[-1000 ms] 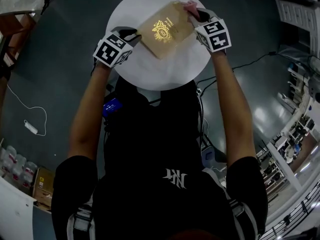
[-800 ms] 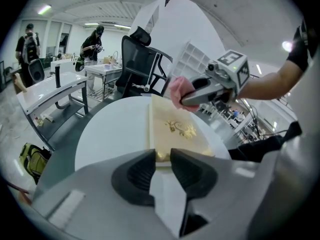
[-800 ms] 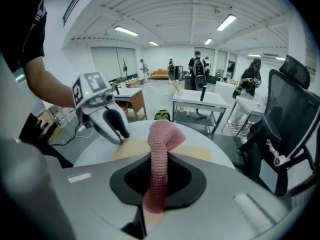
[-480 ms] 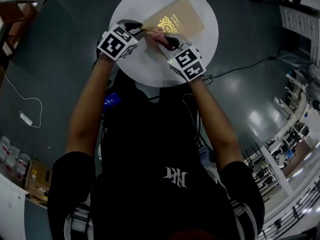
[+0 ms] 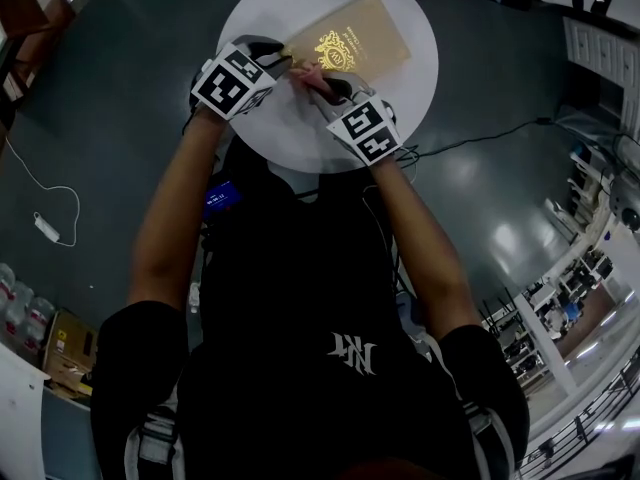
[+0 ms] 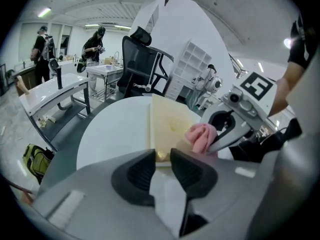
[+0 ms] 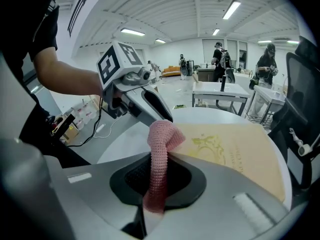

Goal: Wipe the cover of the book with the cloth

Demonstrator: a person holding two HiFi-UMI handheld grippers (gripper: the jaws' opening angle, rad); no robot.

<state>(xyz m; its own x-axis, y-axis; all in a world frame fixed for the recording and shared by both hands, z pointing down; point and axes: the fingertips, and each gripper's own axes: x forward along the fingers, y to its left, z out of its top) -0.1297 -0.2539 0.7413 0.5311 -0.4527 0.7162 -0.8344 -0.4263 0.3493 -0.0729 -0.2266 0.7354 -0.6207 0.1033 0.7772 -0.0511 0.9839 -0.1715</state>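
**Cloth at the book's near end, the whole cover ahead of it**

We see a tan, gold-crested hardcover book (image 5: 350, 38) lying flat on a round white table (image 5: 290, 143), in its far half. The book's long axis runs from near-left to far-right as we look down.

Our left gripper (image 6: 161, 166) sits at the book's near-left corner. Its jaws stand only narrowly apart, and the corner fills the gap between them, so we read them as closed on the book, steadying it.

Our right gripper (image 7: 157, 184) has its jaws clamped together on a pink knitted cloth (image 7: 161, 149). The cloth rises between them as a folded wad, and its tip touches the near edge of the cover, just beside the left gripper's jaws.

What matters for the coming move is that nearly all the cover lies beyond the cloth. The crest is just past the wad, and the rest of the cover stretches away to the far right. Both grippers crowd the same near end, and the right one carries the cloth. We judge the next stroke should run along the long axis, outward over the crest and away from the left gripper. A sideways pass here would risk bumping the left jaws.
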